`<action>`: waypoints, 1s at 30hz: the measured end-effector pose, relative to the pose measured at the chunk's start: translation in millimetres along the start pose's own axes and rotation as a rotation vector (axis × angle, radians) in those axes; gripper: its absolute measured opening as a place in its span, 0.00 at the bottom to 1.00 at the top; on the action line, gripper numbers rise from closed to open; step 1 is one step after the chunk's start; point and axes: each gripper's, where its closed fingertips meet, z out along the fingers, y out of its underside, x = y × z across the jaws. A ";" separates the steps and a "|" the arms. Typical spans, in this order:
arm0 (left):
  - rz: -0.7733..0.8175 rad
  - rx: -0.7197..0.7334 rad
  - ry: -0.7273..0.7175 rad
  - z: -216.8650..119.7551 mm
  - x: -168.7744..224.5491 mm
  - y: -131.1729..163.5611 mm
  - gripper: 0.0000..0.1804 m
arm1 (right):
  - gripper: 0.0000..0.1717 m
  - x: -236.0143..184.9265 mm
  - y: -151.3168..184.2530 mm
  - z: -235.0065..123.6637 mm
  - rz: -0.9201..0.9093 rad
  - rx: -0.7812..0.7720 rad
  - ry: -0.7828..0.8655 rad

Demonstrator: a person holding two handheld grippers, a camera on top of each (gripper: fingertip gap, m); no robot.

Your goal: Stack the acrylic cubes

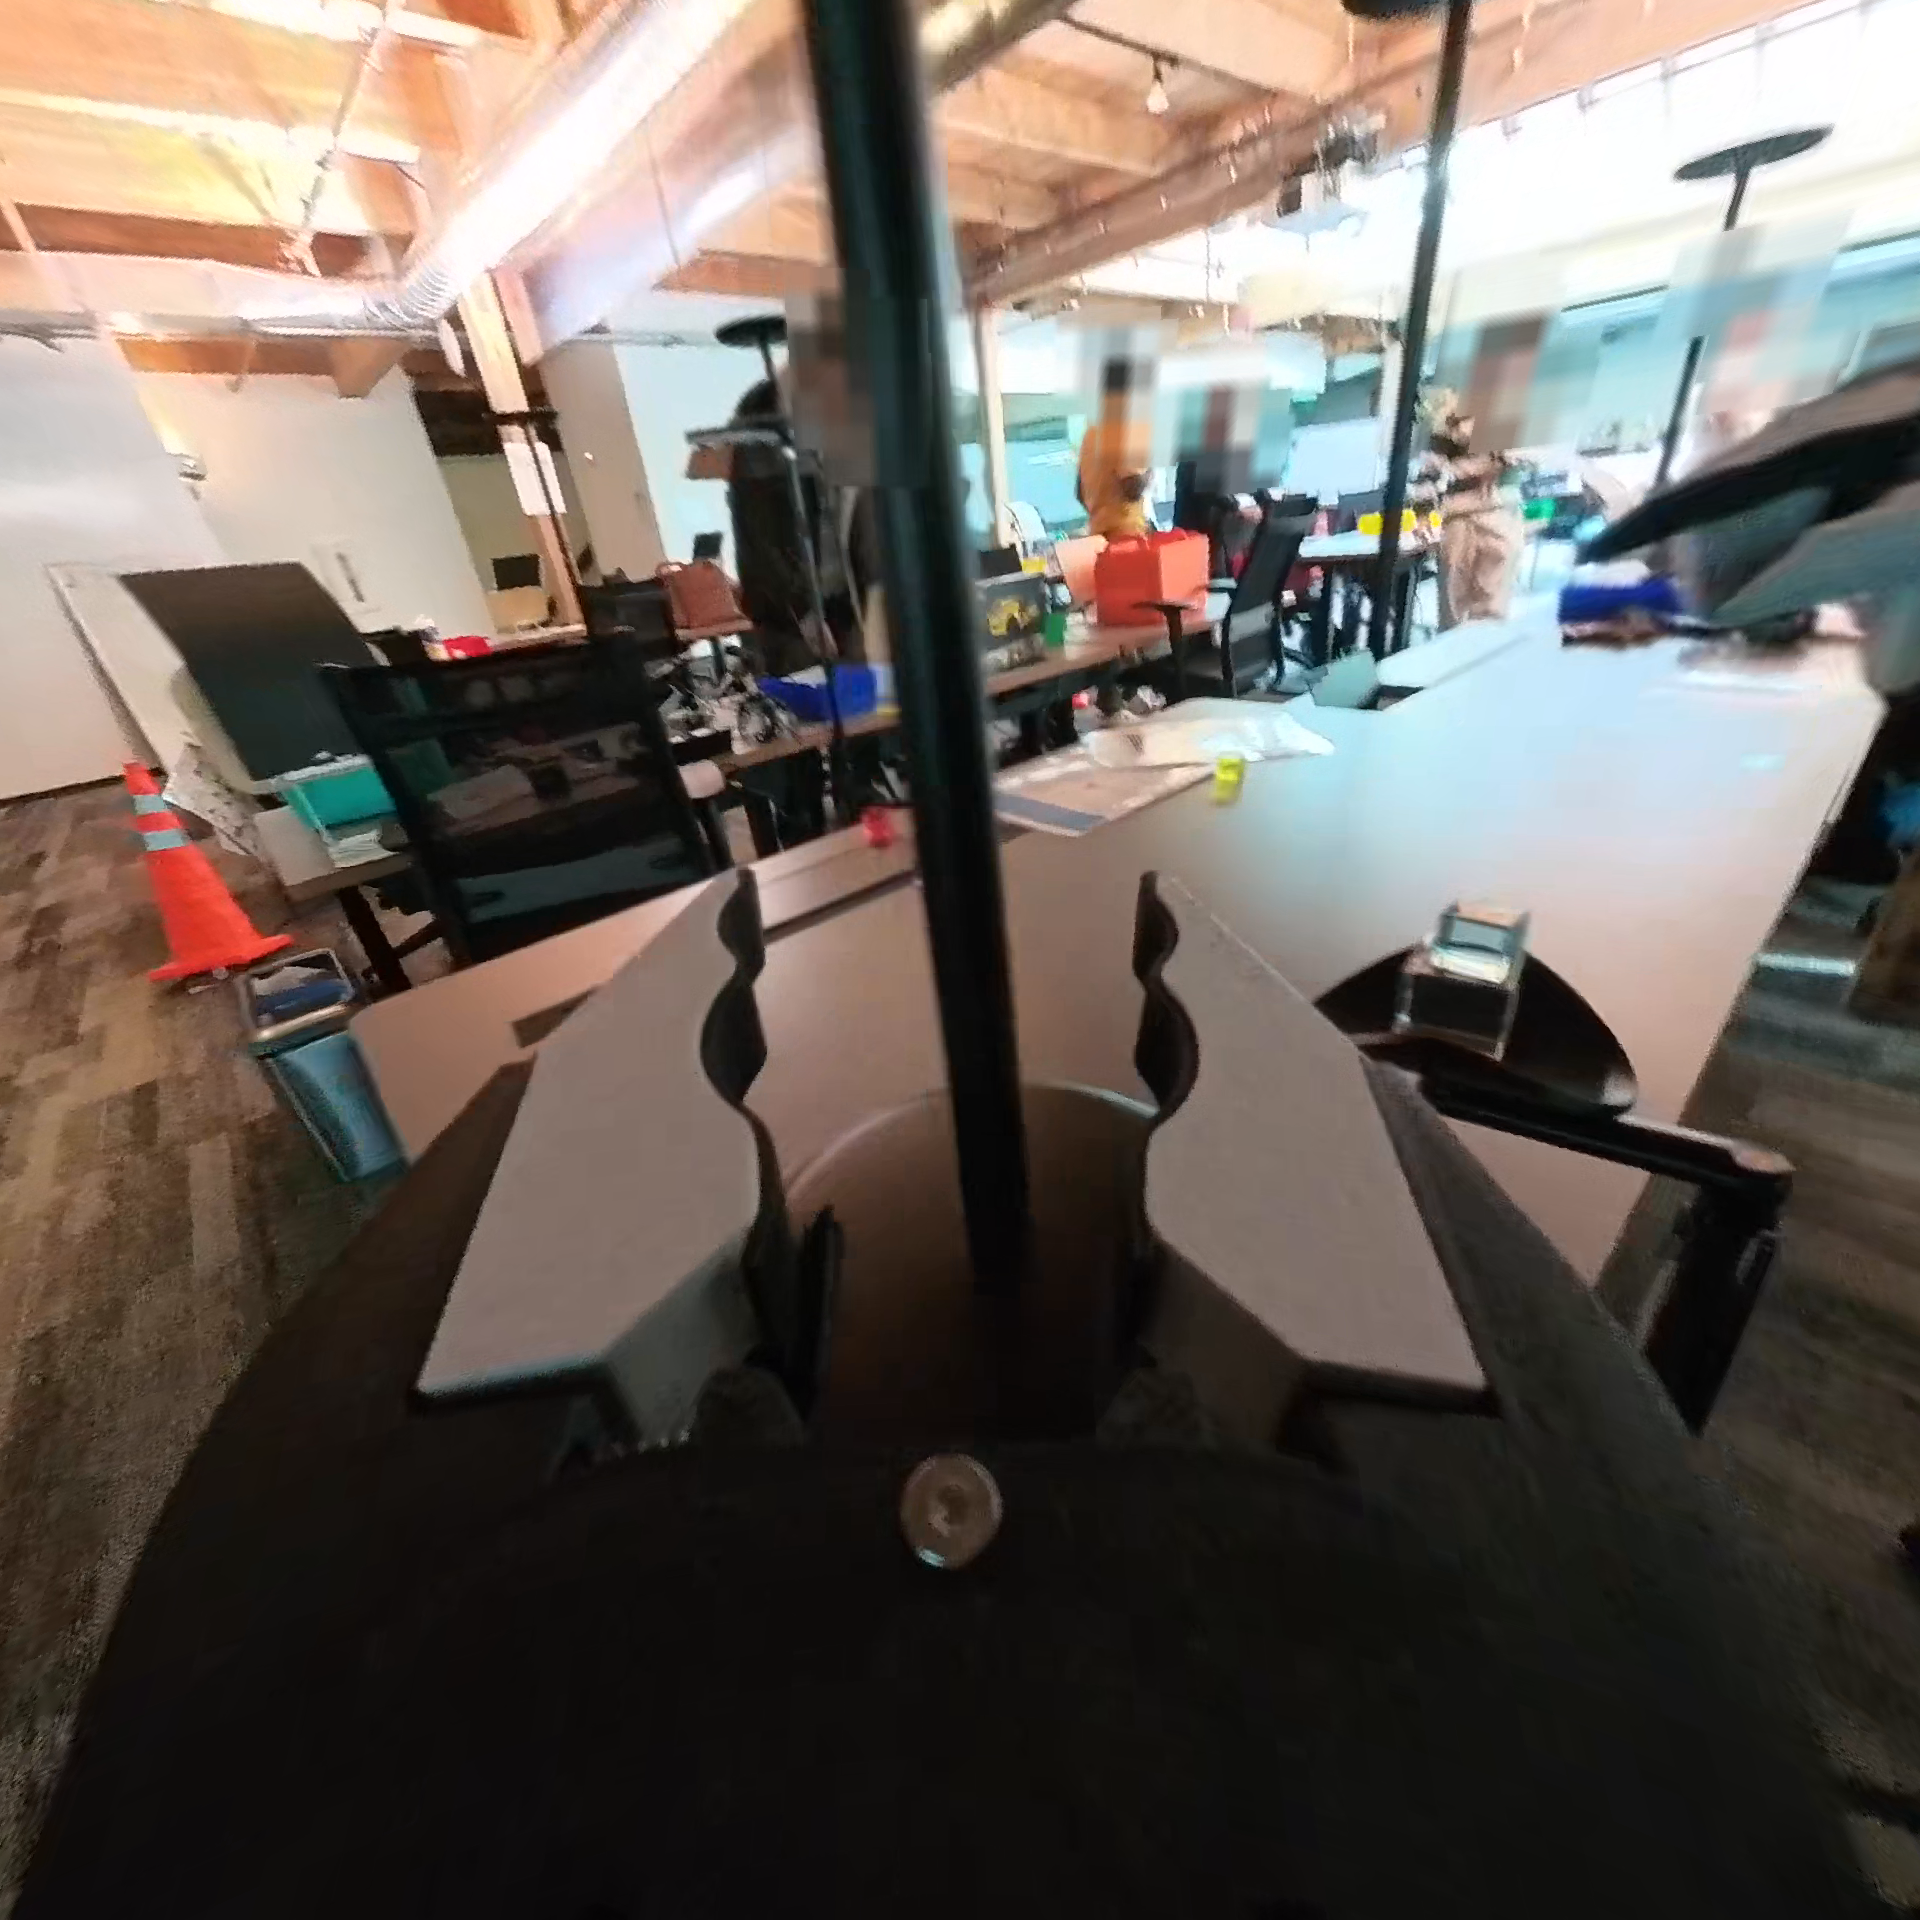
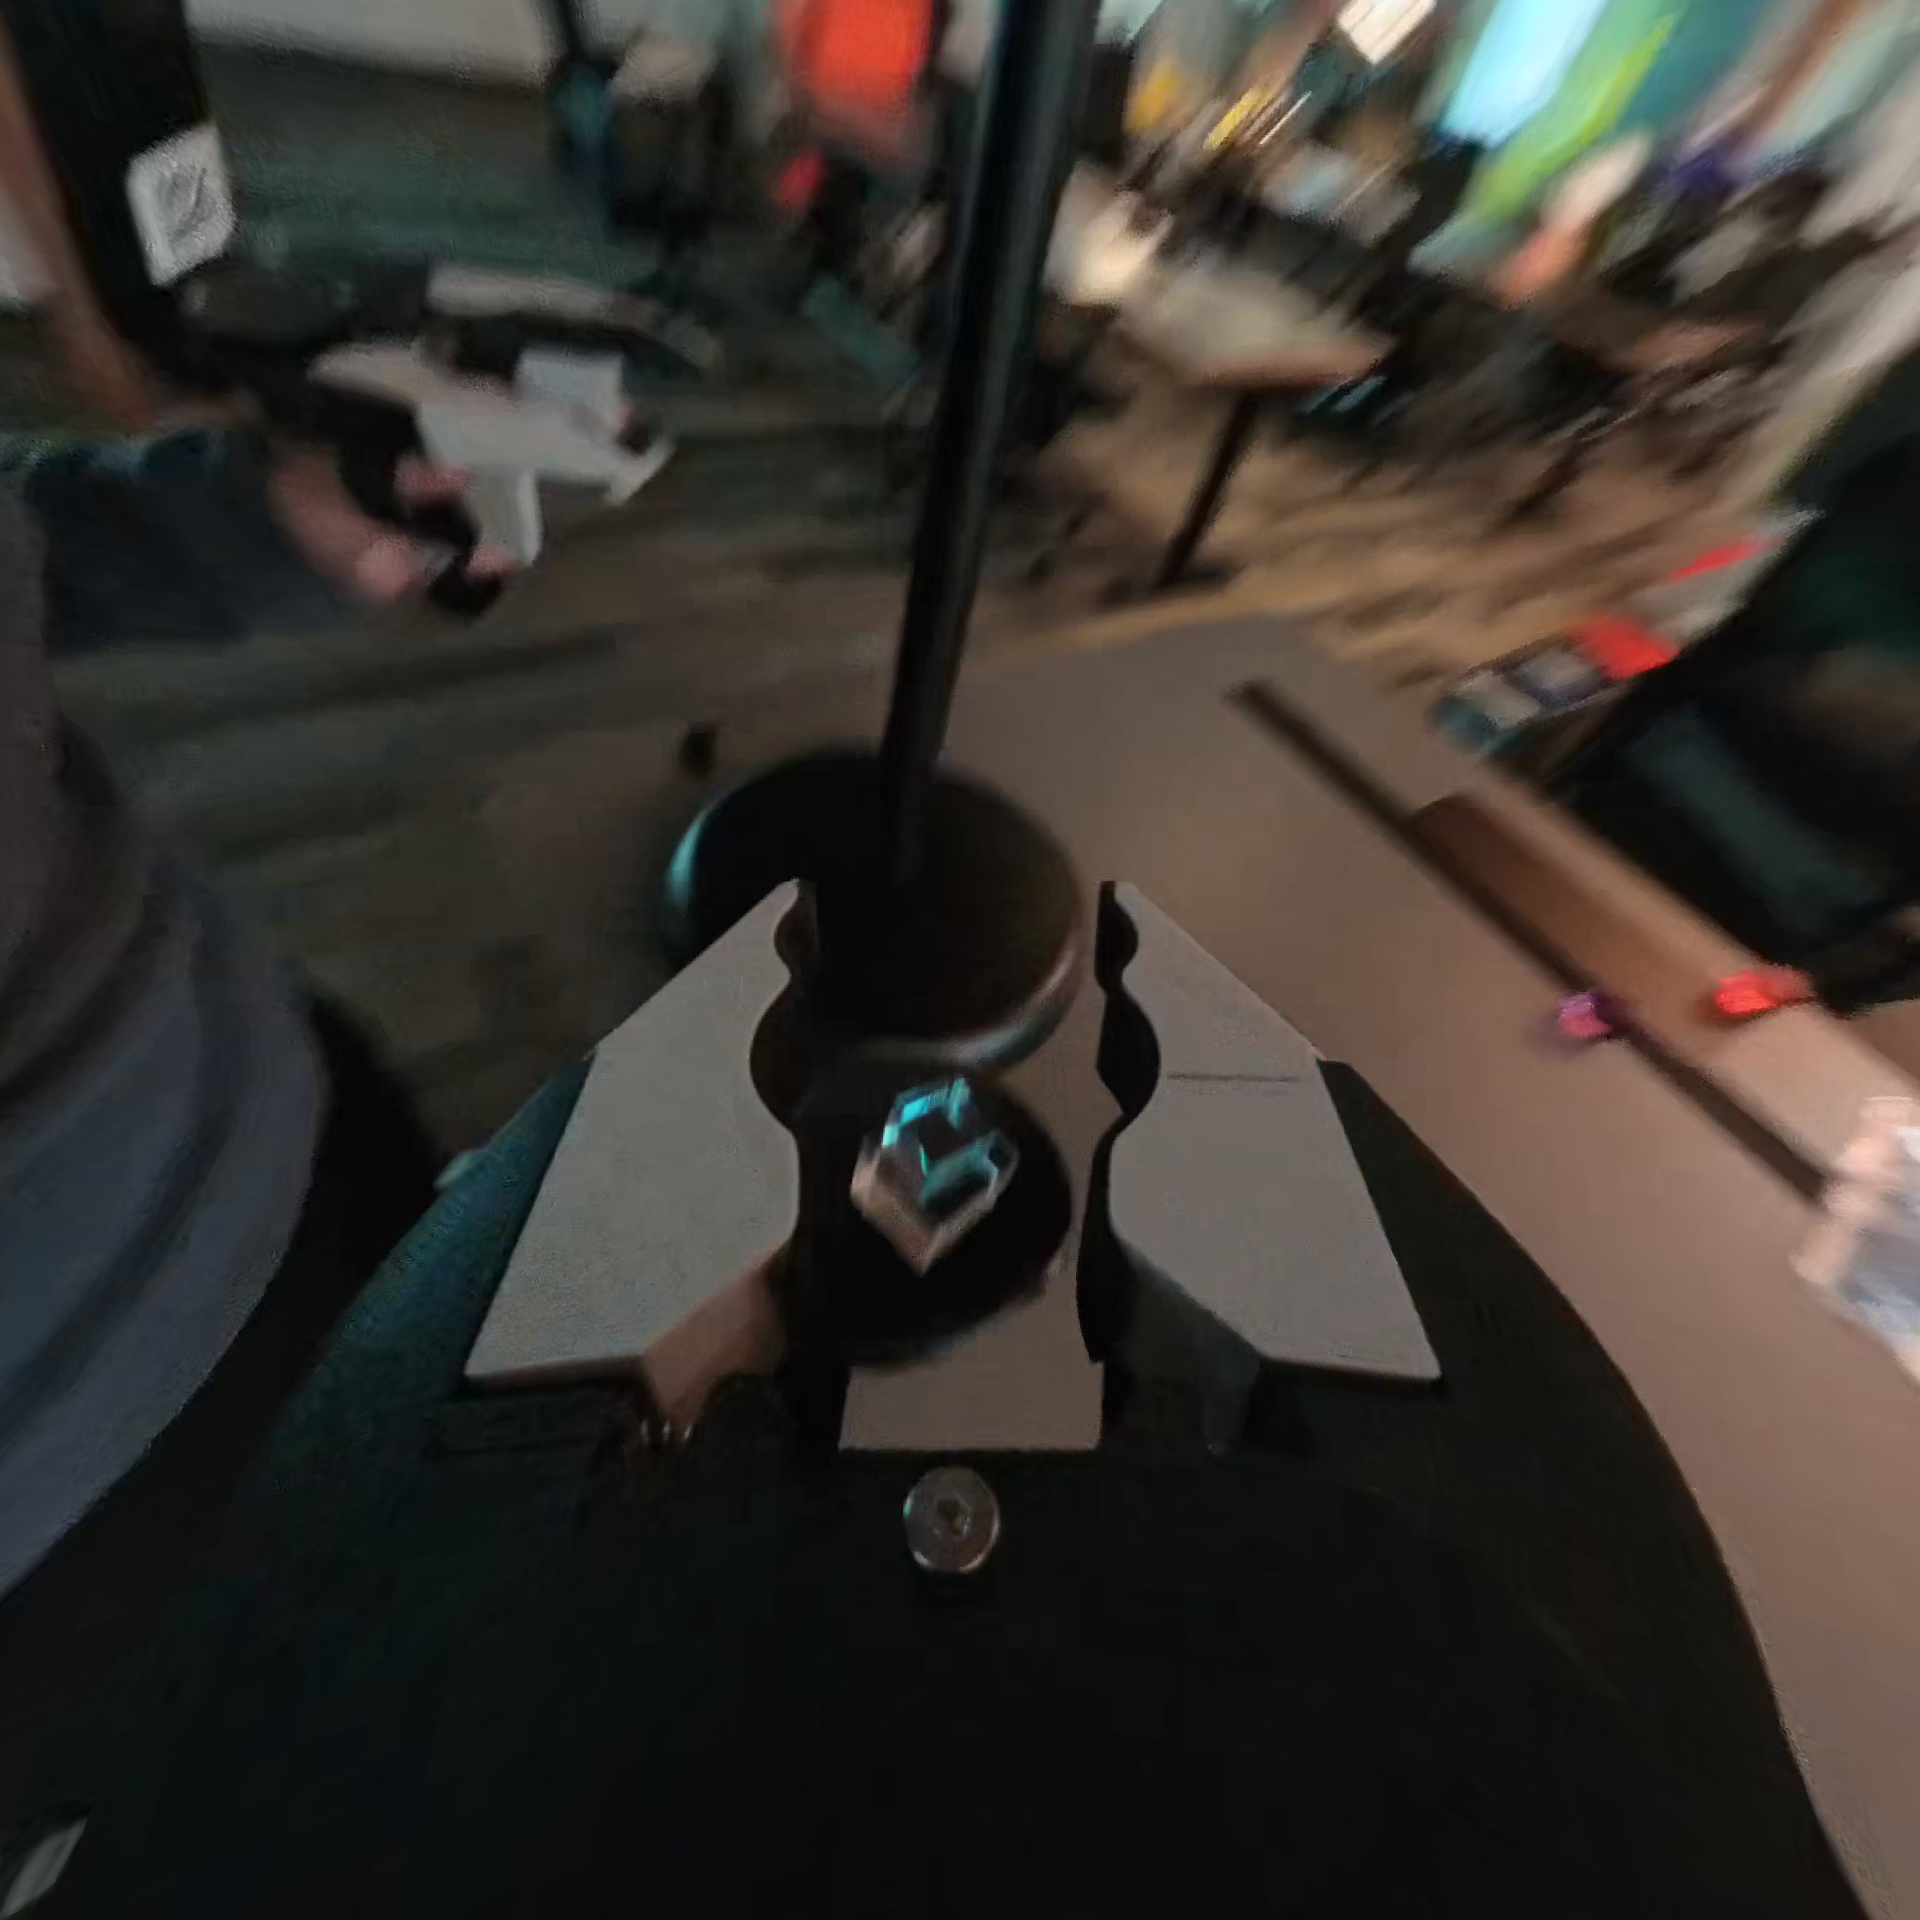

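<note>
In the left wrist view my left gripper (image 1: 945,883) is open around a black upright pole (image 1: 904,520) that rises from a round base (image 1: 894,1153) on the brown table (image 1: 1455,790). There is a gap between the pole and each finger. To its right a clear cube (image 1: 1465,961) sits on a black pan (image 1: 1558,1049). In the blurred right wrist view my right gripper (image 2: 951,888) is open over the same pan (image 2: 1023,1236). The clear cube (image 2: 930,1164) lies between its fingers, touching neither. The pole (image 2: 977,416) and base (image 2: 997,935) stand just beyond the fingertips.
A yellow block (image 1: 1229,774), a red block (image 1: 880,828) and papers (image 1: 1143,769) lie farther along the table. A black chair (image 1: 520,779) and an orange cone (image 1: 192,894) stand to the left. Pink (image 2: 1579,1013) and red (image 2: 1756,992) bits lie on the right. People stand far behind.
</note>
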 end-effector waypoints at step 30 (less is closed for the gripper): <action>-0.253 -0.044 -0.478 -382.3 -382.3 47.3 0.14 | 0.23 -256.1 -205.8 509.9 -0.125 0.475 -0.075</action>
